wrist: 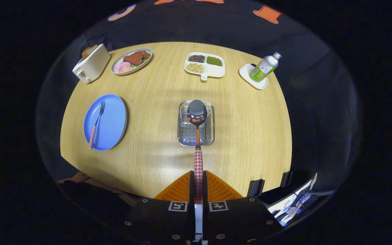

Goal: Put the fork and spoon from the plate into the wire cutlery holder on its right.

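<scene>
Spoon held over the wire holder, fork left on the plate

Spoon (197, 114) first, then the sweep from left to right. Farthest left, at the table's (155, 153) back corner: a toaster (91, 64) with something brown poking out of its top. Just right of it, an oval dish (131, 61) of meat and pink slices. Nearer and still left, the blue plate (105, 121), with the fork (96, 124) lying across it, prongs pointing away and checked handle overhanging the near rim. Probably left that way so the handle is easy to pinch from the near side. Untouched for now; second half of the job not yet begun.

At centre, the gripper (198, 183), fingers closed tight on the spoon's checked handle, one on each side, no gap showing. Spoon pointing straight ahead along the fingers, bowl out in front and hovering above the wire cutlery holder (196, 123), well right of the plate. Cannot tell whether the bowl is already inside the rim or just above it. Lined up, by the look of it, for a tip downward and a release into the basket; a slip or a catch on the wire rim seems the main risk.

Beyond the holder, a divided tray (205, 64) of beans and seeds. Farther right, a small bottle (265, 67) leaning on a white square dish (253, 76). All of these well apart from the working area.
</scene>
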Motion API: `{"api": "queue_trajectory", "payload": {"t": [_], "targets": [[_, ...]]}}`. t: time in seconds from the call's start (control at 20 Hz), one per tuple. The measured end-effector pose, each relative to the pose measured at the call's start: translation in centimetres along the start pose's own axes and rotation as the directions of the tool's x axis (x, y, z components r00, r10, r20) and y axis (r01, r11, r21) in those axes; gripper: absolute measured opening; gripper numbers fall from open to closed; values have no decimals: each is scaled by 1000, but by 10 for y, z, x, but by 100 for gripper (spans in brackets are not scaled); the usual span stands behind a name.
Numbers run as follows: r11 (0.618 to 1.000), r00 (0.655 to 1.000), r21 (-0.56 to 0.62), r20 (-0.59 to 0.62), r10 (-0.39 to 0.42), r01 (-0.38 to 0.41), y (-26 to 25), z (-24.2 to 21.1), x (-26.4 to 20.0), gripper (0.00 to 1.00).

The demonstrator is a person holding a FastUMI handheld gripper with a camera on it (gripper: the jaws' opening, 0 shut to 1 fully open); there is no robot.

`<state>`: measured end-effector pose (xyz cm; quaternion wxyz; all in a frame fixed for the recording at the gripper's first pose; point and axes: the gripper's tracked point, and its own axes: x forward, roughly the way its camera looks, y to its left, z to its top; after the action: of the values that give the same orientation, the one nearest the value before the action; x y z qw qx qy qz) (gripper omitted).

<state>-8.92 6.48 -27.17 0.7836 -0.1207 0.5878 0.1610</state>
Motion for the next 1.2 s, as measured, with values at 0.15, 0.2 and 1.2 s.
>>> {"api": "queue_trajectory", "payload": {"t": [0.15, 0.2, 1.2], "targets": [[1000, 998, -3, -61, 23, -23, 0, 1, 6, 10], [1000, 996, -1, -80, 31, -31, 0, 2, 8, 10], [993, 966, 29, -233, 115, -112, -1, 49, 18, 14]]}}
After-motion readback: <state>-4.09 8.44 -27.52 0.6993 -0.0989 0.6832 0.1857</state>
